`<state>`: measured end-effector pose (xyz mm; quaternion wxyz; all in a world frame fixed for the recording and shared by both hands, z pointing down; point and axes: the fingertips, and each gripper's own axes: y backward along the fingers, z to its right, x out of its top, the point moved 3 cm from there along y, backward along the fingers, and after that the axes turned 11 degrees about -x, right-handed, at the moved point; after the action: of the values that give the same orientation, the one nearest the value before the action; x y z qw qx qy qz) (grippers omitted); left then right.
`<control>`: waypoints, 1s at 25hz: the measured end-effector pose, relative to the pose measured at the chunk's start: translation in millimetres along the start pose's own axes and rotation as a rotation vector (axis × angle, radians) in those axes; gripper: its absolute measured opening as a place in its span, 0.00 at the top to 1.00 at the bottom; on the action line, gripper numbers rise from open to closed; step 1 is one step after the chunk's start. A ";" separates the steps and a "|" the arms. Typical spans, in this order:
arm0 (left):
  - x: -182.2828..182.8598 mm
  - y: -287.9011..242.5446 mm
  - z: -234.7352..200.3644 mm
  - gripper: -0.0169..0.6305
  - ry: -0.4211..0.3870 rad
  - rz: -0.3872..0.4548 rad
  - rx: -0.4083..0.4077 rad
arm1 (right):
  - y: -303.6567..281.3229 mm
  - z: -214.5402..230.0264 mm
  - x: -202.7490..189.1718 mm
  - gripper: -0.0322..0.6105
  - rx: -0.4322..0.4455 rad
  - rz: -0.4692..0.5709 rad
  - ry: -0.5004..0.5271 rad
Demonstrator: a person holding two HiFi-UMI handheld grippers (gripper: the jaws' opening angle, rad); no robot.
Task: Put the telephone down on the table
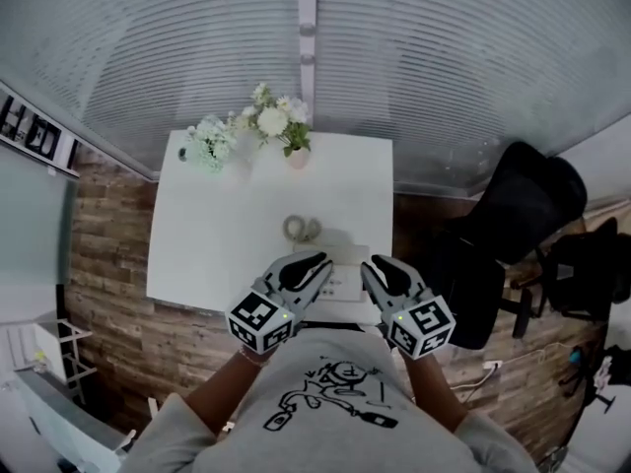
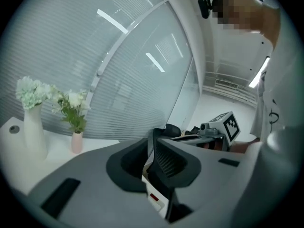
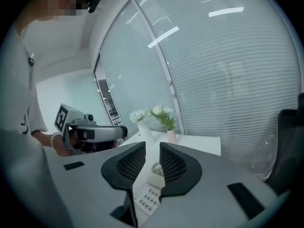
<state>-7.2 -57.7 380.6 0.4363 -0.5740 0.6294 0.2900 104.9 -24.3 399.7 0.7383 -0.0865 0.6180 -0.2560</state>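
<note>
The white telephone [image 1: 342, 270] rests on the white table [image 1: 197, 244] near its front edge, its coiled cord [image 1: 301, 230] lying just behind it. Both grippers hover above it, apart from it. My left gripper [image 1: 320, 261] hangs over the phone's left side, and my right gripper [image 1: 373, 264] over its right side. In the left gripper view the left gripper [image 2: 151, 144] has its jaws almost together with nothing between them, and the phone [image 2: 154, 198] shows below. In the right gripper view the right gripper [image 3: 152, 148] shows an empty gap, with the keypad [image 3: 148, 197] beneath.
Two vases of flowers [image 1: 271, 121] [image 1: 209, 141] stand at the table's far edge against the blinds. A black office chair [image 1: 532, 205] stands to the right of the table. Wood-plank floor [image 1: 108, 304] surrounds the table.
</note>
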 end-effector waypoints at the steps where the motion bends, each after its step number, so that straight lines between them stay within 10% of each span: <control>1: 6.6 1.0 6.0 0.90 -0.014 0.017 -0.012 | 4.7 -6.7 8.6 0.78 0.010 0.014 0.017; 25: 80.8 20.3 69.8 0.95 -0.174 0.185 -0.138 | 60.7 -69.1 91.6 0.89 0.108 0.256 0.123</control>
<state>-8.7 -31.7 275.0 0.4202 -0.5146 0.6181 0.4203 64.9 -3.8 278.0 0.7294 0.0489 0.6531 -0.1974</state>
